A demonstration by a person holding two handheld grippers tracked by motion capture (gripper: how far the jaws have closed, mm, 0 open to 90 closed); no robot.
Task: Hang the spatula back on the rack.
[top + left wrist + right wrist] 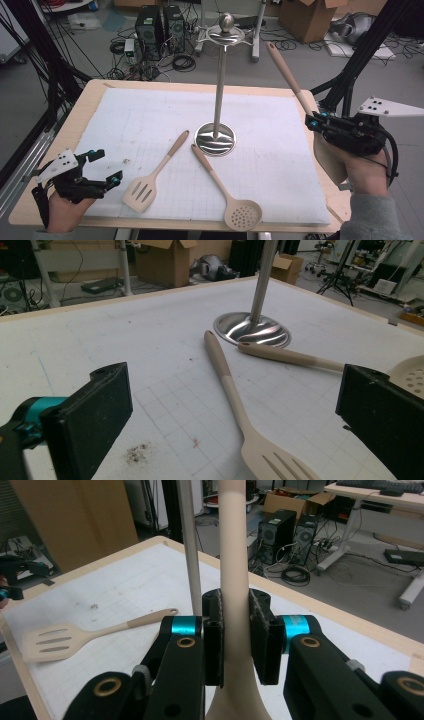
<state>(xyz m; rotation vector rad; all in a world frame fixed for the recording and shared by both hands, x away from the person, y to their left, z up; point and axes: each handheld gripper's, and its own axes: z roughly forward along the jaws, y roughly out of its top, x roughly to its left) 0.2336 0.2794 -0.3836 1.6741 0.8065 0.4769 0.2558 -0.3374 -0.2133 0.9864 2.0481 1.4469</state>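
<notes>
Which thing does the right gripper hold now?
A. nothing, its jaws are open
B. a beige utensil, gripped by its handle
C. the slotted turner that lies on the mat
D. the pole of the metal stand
B: the right gripper has its jaws shut on the handle of a beige utensil, raised off the table.

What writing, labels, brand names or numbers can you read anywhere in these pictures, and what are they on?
None can be read.
The held utensil, slotted spatula, skimmer and metal stand: no print shows on them.
The white mat: a faint grid, no figures.
The cardboard boxes and computer towers on the floor: any marks are too small and blurred to read.
</notes>
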